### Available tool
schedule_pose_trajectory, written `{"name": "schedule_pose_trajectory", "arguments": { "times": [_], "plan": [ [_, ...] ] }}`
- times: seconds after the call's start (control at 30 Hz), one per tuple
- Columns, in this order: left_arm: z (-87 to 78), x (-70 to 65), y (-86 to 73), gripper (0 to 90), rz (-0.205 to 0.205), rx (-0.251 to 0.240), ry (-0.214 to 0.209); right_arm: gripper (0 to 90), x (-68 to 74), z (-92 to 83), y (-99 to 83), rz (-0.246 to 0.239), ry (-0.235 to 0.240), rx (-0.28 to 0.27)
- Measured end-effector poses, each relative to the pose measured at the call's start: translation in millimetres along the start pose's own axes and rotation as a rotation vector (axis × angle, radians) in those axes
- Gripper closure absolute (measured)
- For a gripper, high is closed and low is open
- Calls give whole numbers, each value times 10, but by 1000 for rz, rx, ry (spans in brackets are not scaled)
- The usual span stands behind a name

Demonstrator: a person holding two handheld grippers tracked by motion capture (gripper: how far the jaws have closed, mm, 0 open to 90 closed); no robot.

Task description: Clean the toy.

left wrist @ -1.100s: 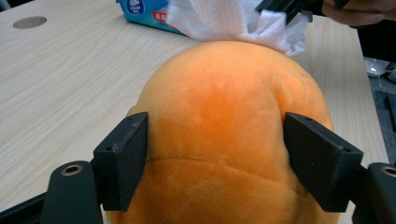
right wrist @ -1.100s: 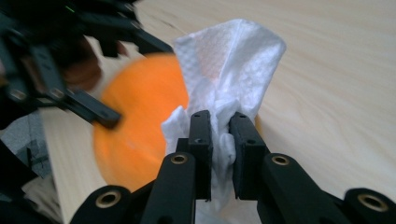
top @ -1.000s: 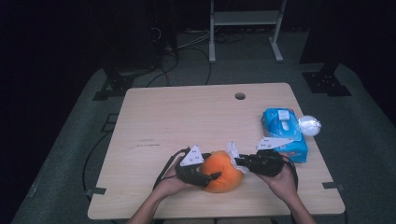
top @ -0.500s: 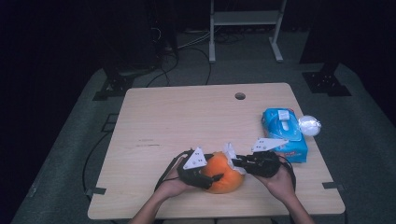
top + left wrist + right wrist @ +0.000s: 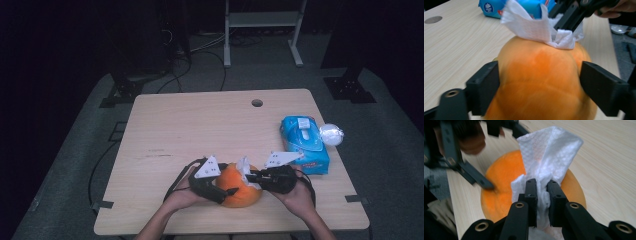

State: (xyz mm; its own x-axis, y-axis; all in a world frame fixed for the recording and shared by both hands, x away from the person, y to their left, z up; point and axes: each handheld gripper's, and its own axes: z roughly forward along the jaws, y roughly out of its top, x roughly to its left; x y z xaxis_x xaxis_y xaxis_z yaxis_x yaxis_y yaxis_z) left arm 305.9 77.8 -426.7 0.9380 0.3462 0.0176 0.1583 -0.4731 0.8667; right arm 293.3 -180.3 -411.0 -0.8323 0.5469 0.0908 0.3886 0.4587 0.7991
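**High view: two grippers at an orange pumpkin near the table's front edge**

High view shows a round, orange, ribbed pumpkin-shaped thing point(image 5: 241, 187) resting on the pale wooden table point(image 5: 200, 125) close to its near edge, between the person's two hands. The left gripper point(image 5: 227, 191) lies against the pumpkin's left side; the right gripper point(image 5: 250, 176) reaches over its top from the right.

In the left gripper view, the two black jaws stand wide, one on each flank of the orange pumpkin point(image 5: 539, 82). They have just been opening, with the pumpkin between them; the left pad sits at the skin, but whether either pad presses on it I cannot tell for sure, and a thin gap seems to show at the right one.

In the right gripper view, the jaws are narrow and pinched on a crumpled white paper tissue point(image 5: 549, 157), which stands up above the pads and rests on the pumpkin's top point(image 5: 504, 187). The same tissue point(image 5: 536, 27) drapes over the crown in the left gripper view.

Farther right on the table lies a blue soft pack of wipes point(image 5: 303, 144), well apart from the pumpkin. Just beside its far right corner sits a small shiny silvery ball point(image 5: 331, 134). A round hole point(image 5: 257, 103) marks the table's far side.
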Motion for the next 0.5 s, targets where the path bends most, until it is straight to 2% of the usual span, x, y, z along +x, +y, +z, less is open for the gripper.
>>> {"name": "schedule_pose_trajectory", "arguments": {
  "times": [0.07,0.1,0.13,0.17,0.23,0.3,0.37,0.4,0.5],
  "plan": [
    [-4,29,-21,101,-20,-7,-5,792,-26,-31,-8,-2,2,7],
    [5,38,-38,104,-32,-7,-11,792,-38,-38,-13,3,5,8],
    [12,36,-48,127,-28,-4,-16,791,-54,-42,-15,19,13,2],
    [30,12,-59,156,-6,6,-16,790,-47,-46,-8,28,10,-2],
    [61,-48,-55,168,43,49,-1,790,7,-69,44,10,-6,-18],
    [73,-94,-34,168,58,40,-4,789,69,-82,113,6,9,-56],
    [65,-115,-4,164,81,61,3,787,110,-41,162,-9,16,-57],
    [54,-105,-1,150,78,63,2,787,114,-5,163,-21,10,-37],
    [10,-27,-12,117,50,39,-20,790,71,24,109,-11,31,-16]
  ]
}}
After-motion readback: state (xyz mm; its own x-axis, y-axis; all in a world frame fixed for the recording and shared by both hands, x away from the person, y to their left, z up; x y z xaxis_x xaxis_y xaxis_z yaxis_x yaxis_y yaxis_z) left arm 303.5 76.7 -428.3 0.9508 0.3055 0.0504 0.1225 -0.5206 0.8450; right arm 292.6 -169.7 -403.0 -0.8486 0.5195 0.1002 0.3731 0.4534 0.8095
